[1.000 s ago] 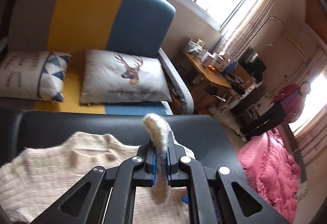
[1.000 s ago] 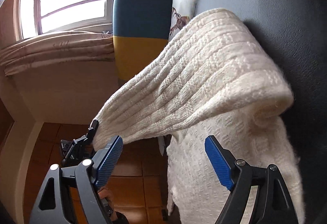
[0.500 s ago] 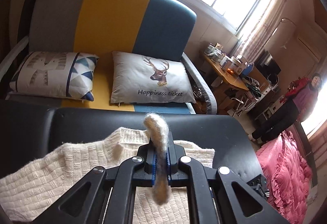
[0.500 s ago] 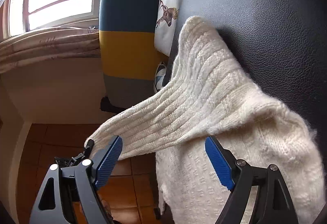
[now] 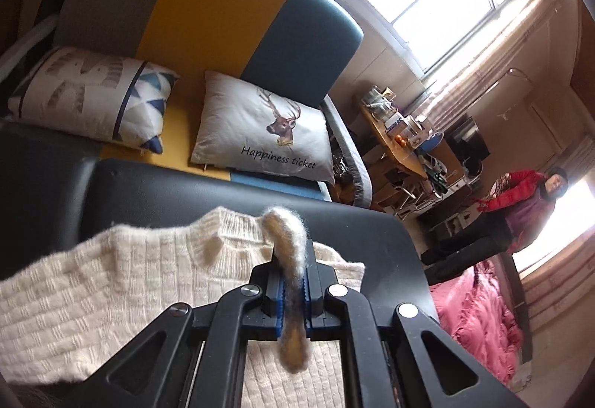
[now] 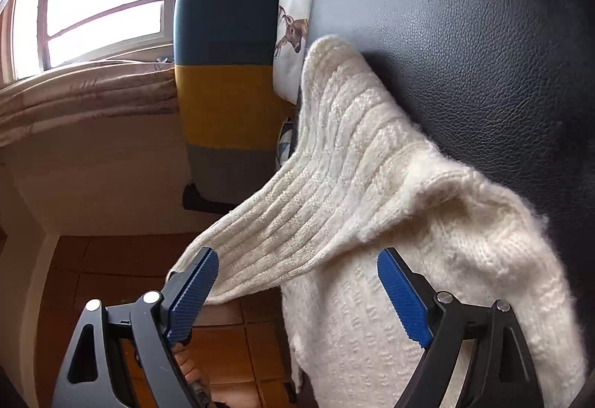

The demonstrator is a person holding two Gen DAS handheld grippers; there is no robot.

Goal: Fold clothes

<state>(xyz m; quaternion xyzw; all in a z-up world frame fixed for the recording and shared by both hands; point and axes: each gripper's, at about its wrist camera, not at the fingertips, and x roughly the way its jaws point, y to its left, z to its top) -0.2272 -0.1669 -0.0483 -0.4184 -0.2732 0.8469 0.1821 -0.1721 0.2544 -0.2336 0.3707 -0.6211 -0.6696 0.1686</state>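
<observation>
Cream knit sweater (image 5: 93, 296) lies on the black padded surface (image 5: 223, 199); one sleeve (image 6: 297, 222) stretched off — taut.

The sweater (image 6: 372, 185) is thick, fuzzy cream knit with a raised rib. The worktop (image 6: 483, 54) looks like black leatherette, pebbled and faintly glossy. Both grippers' frames are matt black, probably plastic, with bright metal rivets and ridged blue pads (image 6: 403, 300).

The left gripper (image 5: 293, 291) is clamped on a fuzzy fold of the cream sweater (image 5: 111, 281), which lies spread over the near edge of a black padded surface (image 5: 223, 199). Beyond its far edge stands a sofa (image 5: 223, 6) with a deer pillow (image 5: 260, 132) and a triangle-patterned pillow (image 5: 93, 99).
</observation>
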